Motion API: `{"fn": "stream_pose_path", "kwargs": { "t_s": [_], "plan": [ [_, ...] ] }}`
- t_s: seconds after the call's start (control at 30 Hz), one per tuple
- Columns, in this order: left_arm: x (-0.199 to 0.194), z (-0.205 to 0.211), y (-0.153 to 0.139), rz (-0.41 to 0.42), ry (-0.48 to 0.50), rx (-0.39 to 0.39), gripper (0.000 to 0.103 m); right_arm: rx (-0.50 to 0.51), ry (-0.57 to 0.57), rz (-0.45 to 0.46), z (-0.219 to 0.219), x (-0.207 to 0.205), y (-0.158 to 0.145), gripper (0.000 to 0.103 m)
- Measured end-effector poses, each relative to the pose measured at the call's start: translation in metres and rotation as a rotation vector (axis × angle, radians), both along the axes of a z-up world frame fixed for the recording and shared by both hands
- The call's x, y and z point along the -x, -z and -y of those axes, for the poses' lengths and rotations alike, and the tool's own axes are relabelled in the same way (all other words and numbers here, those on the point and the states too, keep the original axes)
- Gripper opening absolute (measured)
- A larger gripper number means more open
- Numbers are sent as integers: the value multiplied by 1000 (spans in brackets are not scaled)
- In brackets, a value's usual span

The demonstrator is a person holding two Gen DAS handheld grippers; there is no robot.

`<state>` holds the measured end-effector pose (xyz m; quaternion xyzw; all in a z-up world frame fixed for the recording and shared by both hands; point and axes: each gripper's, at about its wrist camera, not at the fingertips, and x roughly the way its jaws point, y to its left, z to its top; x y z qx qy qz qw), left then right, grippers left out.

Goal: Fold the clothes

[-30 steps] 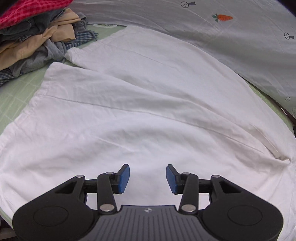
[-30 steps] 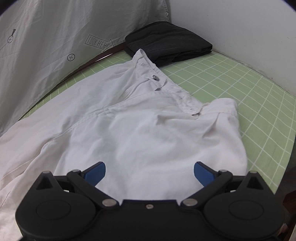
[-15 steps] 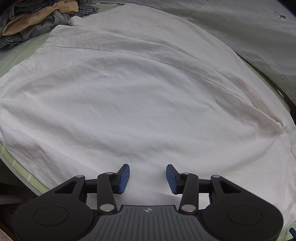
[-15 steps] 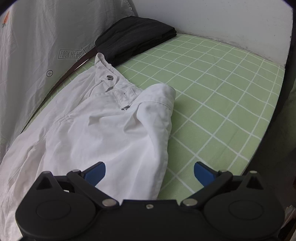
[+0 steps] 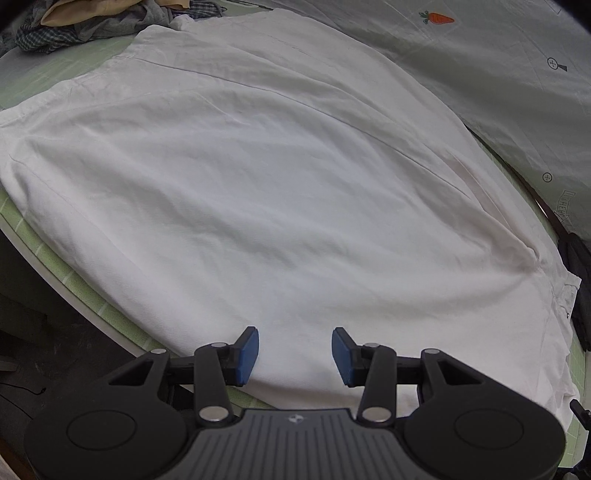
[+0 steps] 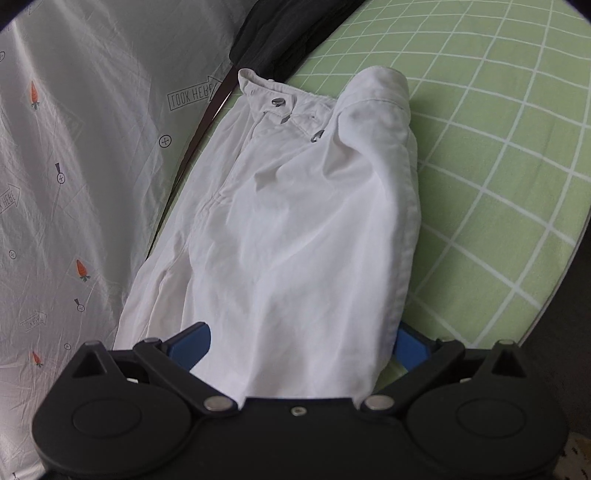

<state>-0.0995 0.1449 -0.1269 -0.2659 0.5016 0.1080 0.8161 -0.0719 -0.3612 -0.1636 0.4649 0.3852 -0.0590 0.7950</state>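
Between the wide-spread pads of the right gripper (image 6: 301,345) the near edge of the white trousers (image 6: 295,221) is seen, perhaps draped over it. The left gripper (image 5: 295,356) is held parted, ungrasping, above the trousers' spread legs; beyond lies a clothes pile (image 5: 92,22).

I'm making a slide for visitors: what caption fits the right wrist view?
Open right gripper straddling the near edge of white trousers spread on a green checked sheet, waistband farthest away.
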Motion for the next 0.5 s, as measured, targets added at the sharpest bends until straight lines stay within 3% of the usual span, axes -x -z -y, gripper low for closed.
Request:
{"fn": "stream_pose_path", "kwargs": {
  "t_s": [0.23, 0.37, 0.5],
  "plan": [
    [13, -58, -9, 44, -117, 32, 46, -111, 59, 7, -14, 9, 6, 103],
    [22, -107, -10, 55, -205, 7, 46, -162, 120, 4, -21, 13, 9, 103],
    [30, -153, -14, 70, -280, -40, 46, -138, 155, -10, -33, 9, 6, 103]
  ]
}}
